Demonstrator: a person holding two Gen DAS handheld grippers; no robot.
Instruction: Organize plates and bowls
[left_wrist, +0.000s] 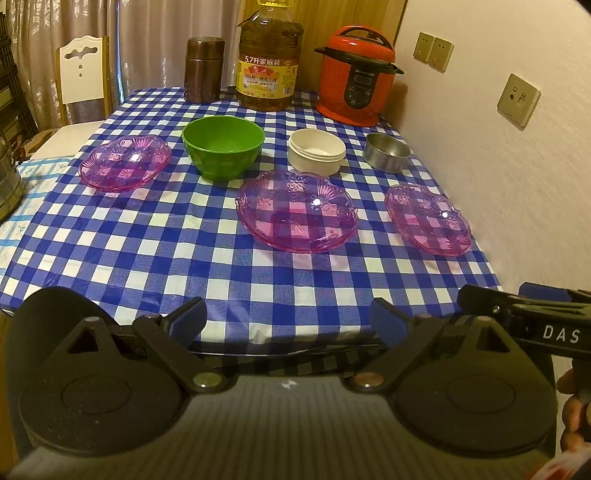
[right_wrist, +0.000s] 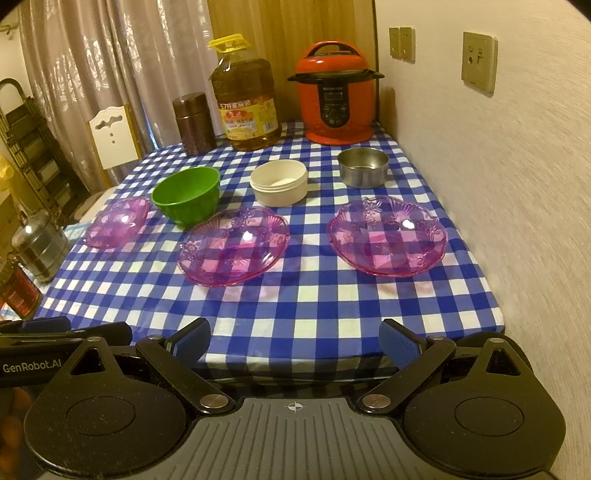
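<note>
Checkered tablecloth (left_wrist: 155, 243) bears scalloped translucent pink plates (left_wrist: 297, 210); both claws (left_wrist: 288, 321) (right_wrist: 295, 341) gape released.

Oil bottle (left_wrist: 268, 62) label, far ahead of the tool: "5.7升家庭装". Right gripper (left_wrist: 554, 325) body at right edge: "DAS". Left gripper (right_wrist: 33, 363) body at left edge: "GenRobot.AI". Cooker (left_wrist: 356, 75) brand unreadable.

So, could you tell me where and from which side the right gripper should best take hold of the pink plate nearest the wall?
Probably by its near rim. The pink plate lies flat and shallow on the checked tablecloth, so only the thin scalloped edge offers a grip. The right gripper, jaws open, faces it from the table's front edge with bare cloth between; the steel bowl stands behind the plate, so coming in low from the front looks simplest.
</note>
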